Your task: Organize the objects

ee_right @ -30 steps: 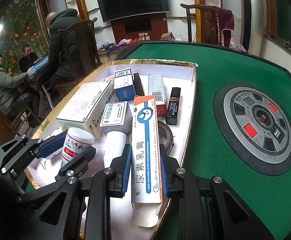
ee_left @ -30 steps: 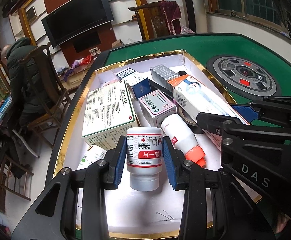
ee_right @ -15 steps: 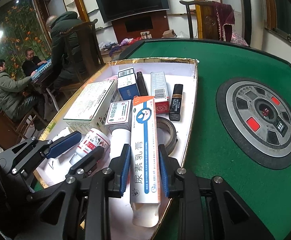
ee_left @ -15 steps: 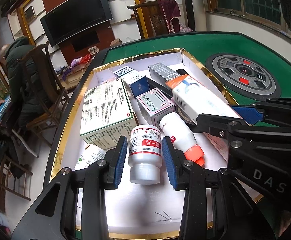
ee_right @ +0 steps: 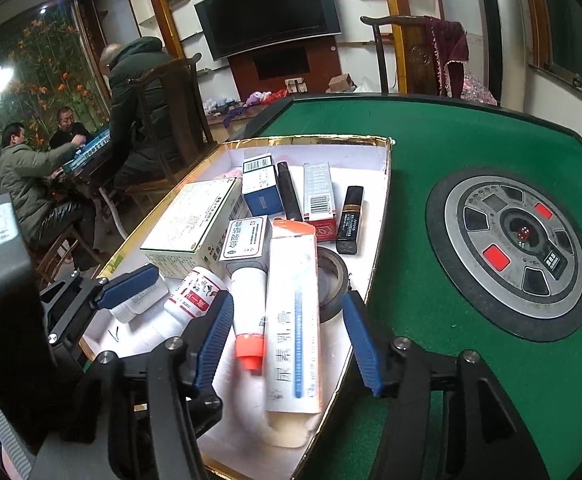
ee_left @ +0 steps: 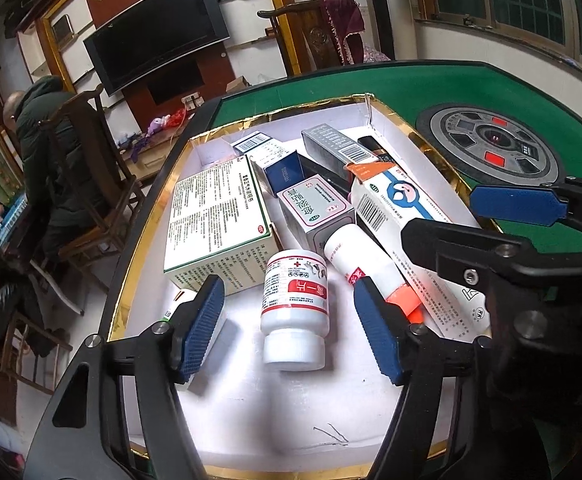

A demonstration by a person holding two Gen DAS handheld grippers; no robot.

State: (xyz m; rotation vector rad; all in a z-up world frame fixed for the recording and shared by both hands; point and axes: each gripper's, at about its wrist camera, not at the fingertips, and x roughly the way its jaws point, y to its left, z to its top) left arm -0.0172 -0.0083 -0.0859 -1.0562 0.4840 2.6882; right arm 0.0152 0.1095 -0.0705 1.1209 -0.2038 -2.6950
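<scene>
A white, gold-rimmed tray (ee_left: 251, 432) (ee_right: 375, 264) holds medicine boxes and bottles. My left gripper (ee_left: 291, 316) is open; a white pill bottle with a red label (ee_left: 295, 304) (ee_right: 191, 300) lies between its fingers, free of the pads. My right gripper (ee_right: 287, 332) is open over a long white and blue ointment box (ee_right: 293, 328) (ee_left: 403, 216), which lies on the tray's right side. A white bottle with an orange cap (ee_left: 371, 268) (ee_right: 249, 312) lies between the two items.
A large green-white box (ee_left: 219, 224), a small white box (ee_left: 315, 212), a blue box (ee_left: 275, 160), a grey box (ee_left: 339, 148), a black tube (ee_right: 350, 220) and a tape roll (ee_right: 333, 280) fill the tray. Green table (ee_right: 451, 152) with a round centre panel (ee_right: 515, 248) lies right.
Both grippers have opened. The left let go of the pill bottle, which now lies on the tray. The right let go of the ointment box, which has settled in the tray.
</scene>
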